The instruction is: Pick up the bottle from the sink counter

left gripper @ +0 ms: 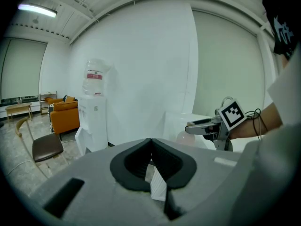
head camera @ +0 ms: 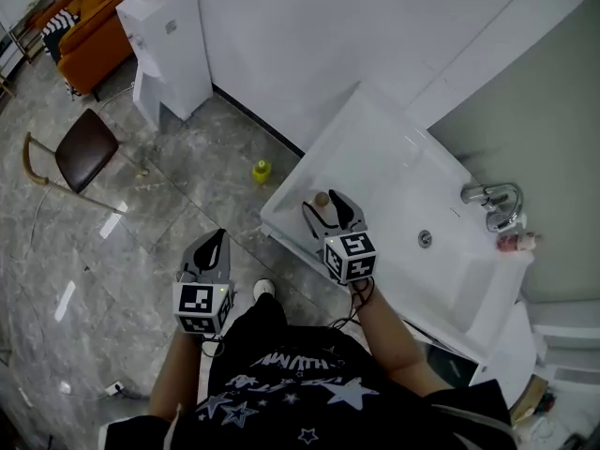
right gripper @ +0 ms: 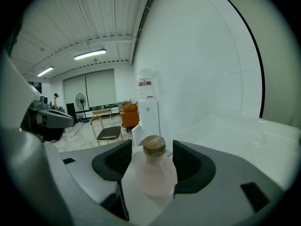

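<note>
A small translucent pink bottle (head camera: 322,198) with a brown cork cap stands upright at the left end of the white sink counter (head camera: 375,148). My right gripper (head camera: 320,202) has a jaw on each side of it, both pads against the bottle's (right gripper: 150,175) body. In the right gripper view the cap rises between the pads of that gripper (right gripper: 153,160). My left gripper (head camera: 219,236) is shut with nothing in it and hangs over the floor, left of the counter. The left gripper view shows its jaws (left gripper: 151,141) meeting at the tip, with the right gripper (left gripper: 197,126) off to the right.
A chrome faucet (head camera: 492,201) and a small pink item (head camera: 517,242) sit at the counter's far right, past the basin drain (head camera: 425,239). On the floor are a yellow object (head camera: 262,170), a brown chair (head camera: 84,150), a white water dispenser (head camera: 171,50) and an orange sofa (head camera: 90,36).
</note>
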`<control>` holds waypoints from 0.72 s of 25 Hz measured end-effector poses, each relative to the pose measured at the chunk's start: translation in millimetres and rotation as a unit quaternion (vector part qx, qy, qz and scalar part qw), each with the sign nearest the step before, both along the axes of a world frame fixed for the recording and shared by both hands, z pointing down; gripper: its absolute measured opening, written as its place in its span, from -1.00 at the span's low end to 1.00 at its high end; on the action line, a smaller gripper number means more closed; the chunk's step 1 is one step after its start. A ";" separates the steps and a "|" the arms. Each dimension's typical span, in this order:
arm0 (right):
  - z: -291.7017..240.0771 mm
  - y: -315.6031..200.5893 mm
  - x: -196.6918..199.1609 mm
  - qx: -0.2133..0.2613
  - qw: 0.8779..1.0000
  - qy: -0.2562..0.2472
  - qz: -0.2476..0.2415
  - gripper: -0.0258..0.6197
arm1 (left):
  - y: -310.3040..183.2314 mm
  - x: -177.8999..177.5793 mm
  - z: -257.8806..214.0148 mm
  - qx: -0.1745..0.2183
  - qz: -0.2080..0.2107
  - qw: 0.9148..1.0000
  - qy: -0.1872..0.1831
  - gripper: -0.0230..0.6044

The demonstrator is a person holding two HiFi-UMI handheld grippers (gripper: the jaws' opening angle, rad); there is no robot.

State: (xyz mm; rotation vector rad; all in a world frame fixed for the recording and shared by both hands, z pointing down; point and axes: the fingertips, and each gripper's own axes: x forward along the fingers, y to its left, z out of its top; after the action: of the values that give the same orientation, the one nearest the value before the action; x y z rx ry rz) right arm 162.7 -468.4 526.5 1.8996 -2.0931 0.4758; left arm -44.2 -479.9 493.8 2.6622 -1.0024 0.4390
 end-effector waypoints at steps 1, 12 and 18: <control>2.2 -2.9 -0.2 -0.003 1.000 0.005 0.000 -0.08 | -3.1 1.2 1.7 -0.004 0.003 1.000 0.000 -0.88; 11.2 -13.6 4.4 -0.011 0.999 0.047 0.009 -0.49 | -17.8 9.6 19.9 -0.017 0.017 1.000 -0.016 -0.87; 5.8 -10.0 5.6 -0.014 0.999 0.051 0.001 -0.49 | -8.9 14.3 16.0 -0.008 0.018 1.000 -0.020 -0.87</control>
State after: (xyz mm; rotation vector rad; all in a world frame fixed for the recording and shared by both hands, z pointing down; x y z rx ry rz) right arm 168.3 -478.3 532.2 1.8705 -2.0092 0.3975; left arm -29.9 -488.7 509.7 2.6706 -0.9607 0.5085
